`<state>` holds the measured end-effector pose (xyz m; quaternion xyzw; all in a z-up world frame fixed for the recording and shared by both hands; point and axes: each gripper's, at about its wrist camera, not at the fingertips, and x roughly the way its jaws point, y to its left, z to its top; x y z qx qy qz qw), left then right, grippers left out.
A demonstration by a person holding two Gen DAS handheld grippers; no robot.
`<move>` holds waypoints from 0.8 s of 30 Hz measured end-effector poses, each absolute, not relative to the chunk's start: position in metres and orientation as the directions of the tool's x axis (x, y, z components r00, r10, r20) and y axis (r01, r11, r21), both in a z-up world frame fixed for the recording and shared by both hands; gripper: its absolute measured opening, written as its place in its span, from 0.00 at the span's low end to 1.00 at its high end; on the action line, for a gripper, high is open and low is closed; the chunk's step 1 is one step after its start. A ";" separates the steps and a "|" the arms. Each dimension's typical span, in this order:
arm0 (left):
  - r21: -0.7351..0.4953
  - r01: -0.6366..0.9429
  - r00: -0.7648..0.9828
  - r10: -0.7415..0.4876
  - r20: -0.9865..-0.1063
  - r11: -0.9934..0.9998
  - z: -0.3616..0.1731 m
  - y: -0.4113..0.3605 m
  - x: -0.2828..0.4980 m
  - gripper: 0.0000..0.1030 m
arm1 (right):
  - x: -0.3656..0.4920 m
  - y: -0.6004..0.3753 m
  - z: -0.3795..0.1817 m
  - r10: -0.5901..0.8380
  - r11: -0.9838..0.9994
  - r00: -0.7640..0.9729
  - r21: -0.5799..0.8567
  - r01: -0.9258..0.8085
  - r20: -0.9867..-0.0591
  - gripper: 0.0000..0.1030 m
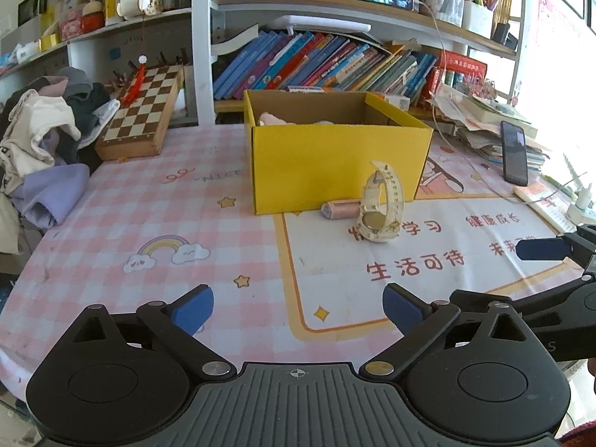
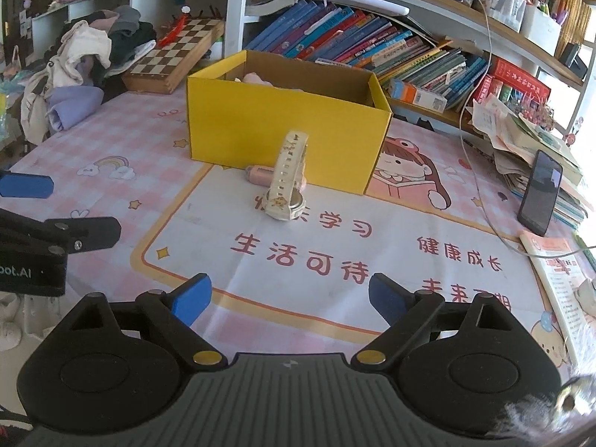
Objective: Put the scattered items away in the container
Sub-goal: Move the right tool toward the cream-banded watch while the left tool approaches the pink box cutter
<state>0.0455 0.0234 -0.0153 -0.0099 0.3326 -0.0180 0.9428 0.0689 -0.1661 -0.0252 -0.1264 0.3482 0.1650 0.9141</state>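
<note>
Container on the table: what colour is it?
Yellow cardboard box, brown inside; clearest in the right wrist view.

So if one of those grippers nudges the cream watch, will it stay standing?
Probably not. The watch balances on its face with the strap looped upward, so a push would likely tip it. The strap looks bendy, so it may flex when squeezed. It seems light and could slide on the smooth mat.

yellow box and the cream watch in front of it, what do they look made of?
Yellow box: looks like cardboard, matte yellow outside, plain brown inside, with folded flap edges along the rim.

Cream watch: strap looks like soft plastic or silicone, matte, with a row of punched holes, and it stands in a curve. The case back appears metallic and duller; the actual metal can't be told.
</note>
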 end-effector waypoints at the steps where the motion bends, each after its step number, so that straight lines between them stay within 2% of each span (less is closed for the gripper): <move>1: -0.030 0.026 0.779 -0.039 -0.626 0.999 -0.015 0.023 0.047 0.97 | 0.070 -0.167 -0.024 0.214 0.913 0.704 -0.116 -0.390 -0.677 0.89; 24: -0.022 -0.033 0.757 0.011 -0.653 0.999 -0.020 0.022 0.073 0.97 | 0.112 -0.160 -0.031 0.275 0.881 0.657 -0.090 -0.464 -0.702 0.87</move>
